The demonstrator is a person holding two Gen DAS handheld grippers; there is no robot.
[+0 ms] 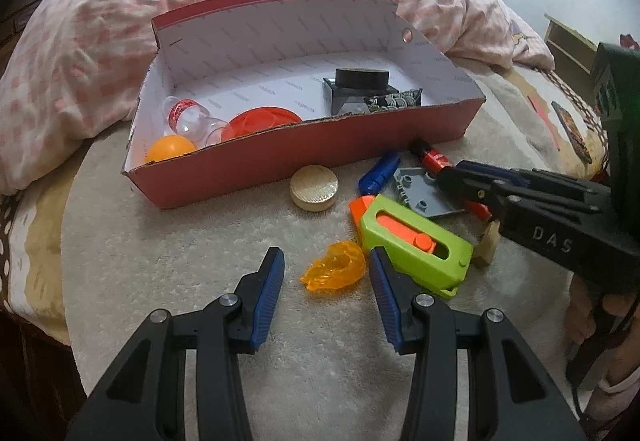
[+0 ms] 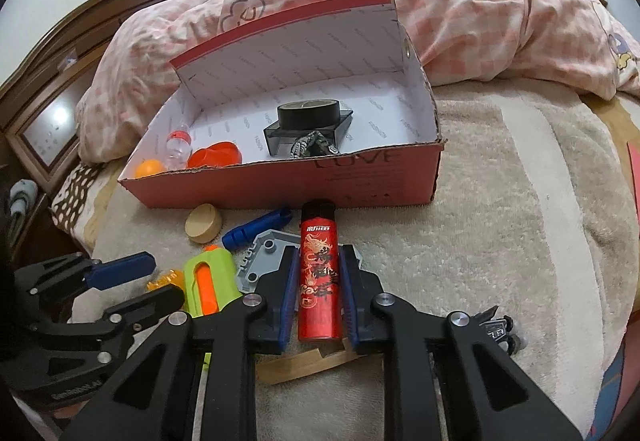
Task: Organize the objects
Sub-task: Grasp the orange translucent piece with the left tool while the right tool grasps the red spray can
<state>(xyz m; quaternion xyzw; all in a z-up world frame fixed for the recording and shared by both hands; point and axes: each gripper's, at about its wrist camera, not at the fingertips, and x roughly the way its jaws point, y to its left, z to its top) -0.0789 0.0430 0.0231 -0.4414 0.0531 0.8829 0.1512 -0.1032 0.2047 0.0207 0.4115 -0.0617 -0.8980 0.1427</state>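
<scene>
**A:** Why is your right gripper (image 2: 316, 281) lined up the way it is?

**B:** You've brought it in lengthwise over the red lighter (image 2: 318, 273), which lies on the blanket (image 2: 500, 241) just in front of the red box (image 2: 280, 181), its black cap nearly touching the box's front wall. With one finger along each long side you get the flattest faces to squeeze. The pads look pressed against it or very nearly so; I read it as clenched on the lighter, though a thin gap can't be ruled out.

**A:** And the box?

**B:** Its lid stands open at the back, so you can drop things in from the front. Already inside: a black tape roll (image 2: 309, 115), an orange ball (image 2: 147, 168), a small bottle (image 2: 179, 147) and an orange lid (image 2: 216, 157).

**A:** My left gripper (image 1: 326, 293)?

**B:** It's released, fingers spread wide and low to the blanket, in front of the box and toward you. The amber plastic piece (image 1: 334, 273) sits between its tips, and the green-and-orange cutter (image 1: 416, 241) lies just beside the right finger. You look poised to take the amber piece.

**A:** What else waits in front of the box?

**B:** A wooden disc (image 1: 314, 192), a blue cylinder (image 1: 379, 172) and a grey plate (image 1: 420, 192).
</scene>
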